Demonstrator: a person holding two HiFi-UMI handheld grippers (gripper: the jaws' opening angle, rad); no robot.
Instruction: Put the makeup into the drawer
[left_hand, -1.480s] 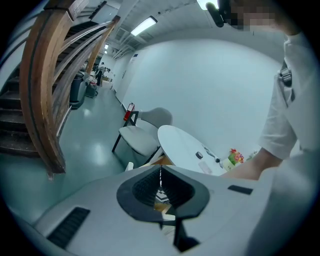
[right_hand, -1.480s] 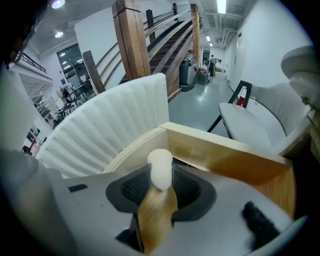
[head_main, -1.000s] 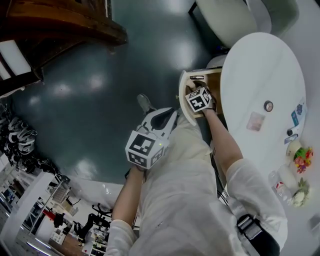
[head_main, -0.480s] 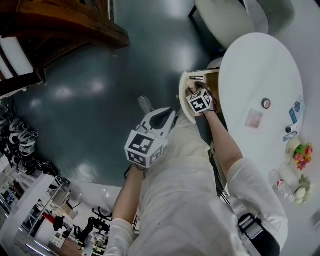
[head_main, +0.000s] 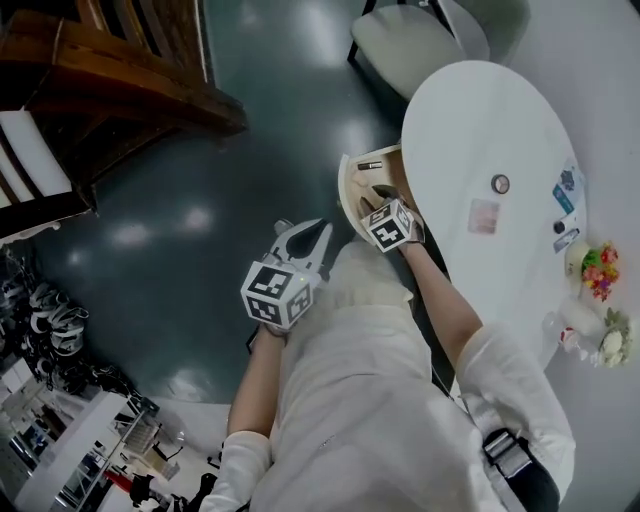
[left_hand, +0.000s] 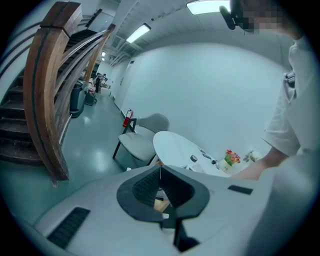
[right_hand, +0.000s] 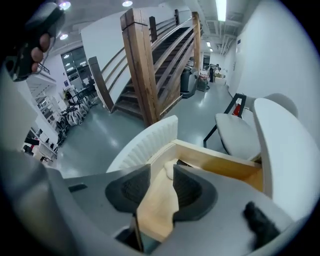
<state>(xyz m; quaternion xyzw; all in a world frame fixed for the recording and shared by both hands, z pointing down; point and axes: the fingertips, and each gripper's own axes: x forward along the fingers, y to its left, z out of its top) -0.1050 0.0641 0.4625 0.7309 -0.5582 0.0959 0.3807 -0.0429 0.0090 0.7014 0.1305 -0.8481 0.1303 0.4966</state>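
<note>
I see drawer (head_main: 347, 190) open at counter (head_main: 480, 110) edge. My right gripper (head_main: 382, 195) above drawer, jaws just narrowed, gap empty. Left gripper (head_main: 303, 235) near drawer front, over floor (head_main: 180, 180).

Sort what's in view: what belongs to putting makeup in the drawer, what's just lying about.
Job: open drawer; right claw above it, empty, jaws just closing somewhat; small round item on the table, possibly makeup.
Lying about: flowers; pink card; chair; wooden staircase.
</note>
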